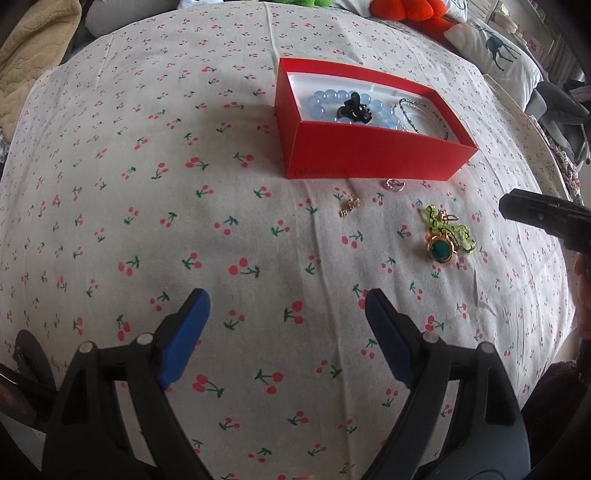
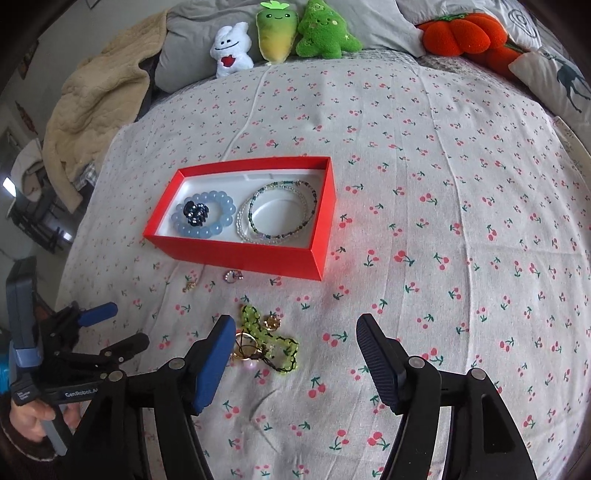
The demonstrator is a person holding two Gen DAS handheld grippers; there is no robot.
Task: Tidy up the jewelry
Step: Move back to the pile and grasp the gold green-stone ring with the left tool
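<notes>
A red box [image 1: 369,155] [image 2: 236,254] sits on the cherry-print bedsheet. It holds a blue bead bracelet [image 2: 218,230], a black hair clip [image 2: 195,214] and thin beaded bracelets [image 2: 280,210]. In front of it lie a small gold earring [image 1: 349,206] [image 2: 189,286], a small ring [image 1: 394,184] [image 2: 233,276] and a green bead chain with a gold-rimmed green pendant [image 1: 443,232] [image 2: 269,339]. My left gripper [image 1: 286,306] is open and empty, well short of the jewelry. My right gripper [image 2: 295,328] is open and empty, its left finger beside the green chain.
Plush toys [image 2: 280,33] and an orange plush [image 2: 465,37] line the far edge of the bed. A beige blanket [image 2: 96,107] lies at far left, a deer-print pillow [image 1: 498,55] at far right. The left gripper also shows in the right wrist view [image 2: 110,328].
</notes>
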